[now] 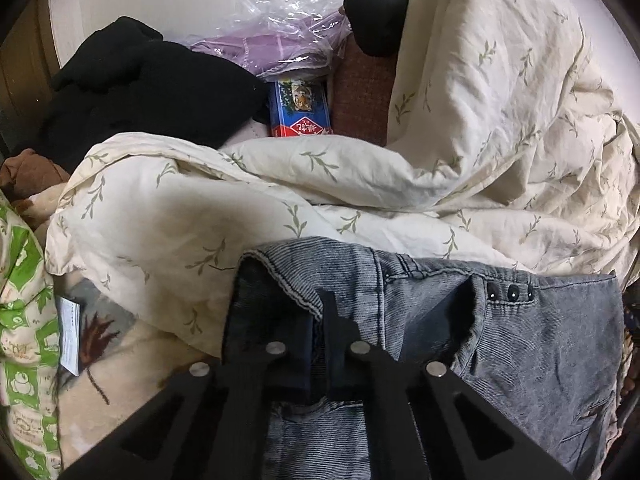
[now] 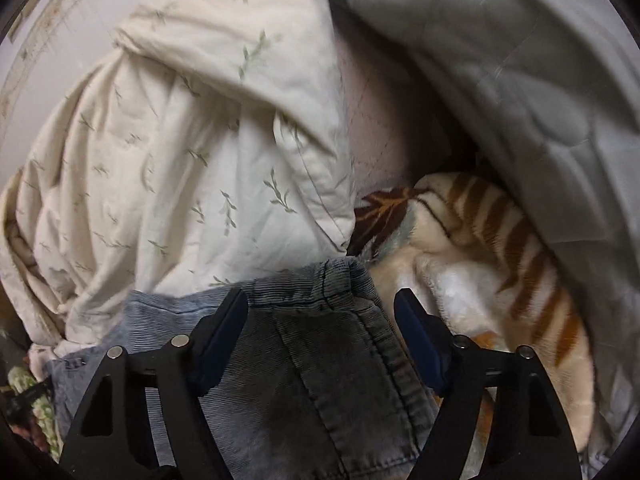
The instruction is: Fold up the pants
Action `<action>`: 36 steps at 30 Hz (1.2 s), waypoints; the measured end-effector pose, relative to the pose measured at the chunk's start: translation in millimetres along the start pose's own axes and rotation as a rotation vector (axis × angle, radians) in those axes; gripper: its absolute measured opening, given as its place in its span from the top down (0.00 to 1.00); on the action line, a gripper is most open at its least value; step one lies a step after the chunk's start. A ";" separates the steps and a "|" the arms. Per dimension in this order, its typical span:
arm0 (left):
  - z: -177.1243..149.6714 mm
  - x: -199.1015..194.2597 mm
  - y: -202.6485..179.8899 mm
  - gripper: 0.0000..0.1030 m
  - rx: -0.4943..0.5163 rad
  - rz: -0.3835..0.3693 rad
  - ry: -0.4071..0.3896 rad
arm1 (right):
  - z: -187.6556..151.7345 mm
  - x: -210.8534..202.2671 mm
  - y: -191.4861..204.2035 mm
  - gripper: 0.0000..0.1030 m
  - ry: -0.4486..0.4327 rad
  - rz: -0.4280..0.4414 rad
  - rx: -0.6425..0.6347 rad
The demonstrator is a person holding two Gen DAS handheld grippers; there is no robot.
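Observation:
The pants are grey-blue washed jeans (image 1: pixel 520 340) lying on a bed at the bottom of both views. In the left wrist view the waistband with its dark buttons (image 1: pixel 512 292) faces up. My left gripper (image 1: pixel 320 312) is shut on the jeans' waistband edge, with fabric pinched between its black fingers. In the right wrist view the jeans (image 2: pixel 312 380) lie under my right gripper (image 2: pixel 320 312). It is open, with its jaws wide apart over a folded corner of the denim and touching nothing.
A cream leaf-print duvet (image 1: pixel 500 120) is bunched behind the jeans. Black clothes (image 1: pixel 152 92), a blue box (image 1: pixel 300 110) and a plastic bag (image 1: pixel 288 28) lie at the back. A striped fleece blanket (image 2: pixel 500 260) and grey quilt (image 2: pixel 520 60) lie to the right.

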State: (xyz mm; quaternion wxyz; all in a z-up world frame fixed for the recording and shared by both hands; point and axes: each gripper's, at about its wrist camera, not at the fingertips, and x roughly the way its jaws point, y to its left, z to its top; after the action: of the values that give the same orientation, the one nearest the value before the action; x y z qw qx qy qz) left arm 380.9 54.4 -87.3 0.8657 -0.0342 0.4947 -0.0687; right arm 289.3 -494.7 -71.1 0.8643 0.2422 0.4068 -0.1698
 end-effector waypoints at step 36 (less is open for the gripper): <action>-145.2 -186.0 48.3 0.96 -0.077 -0.272 -0.180 | -128.2 -219.9 -97.1 0.85 -0.189 0.132 0.107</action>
State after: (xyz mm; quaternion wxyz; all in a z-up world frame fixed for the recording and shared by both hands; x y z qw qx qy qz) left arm 166.8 131.8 -8.9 0.8873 -0.1402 0.4080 -0.1628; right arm 27.6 -482.2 3.6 0.8938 0.2972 0.2971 -0.1562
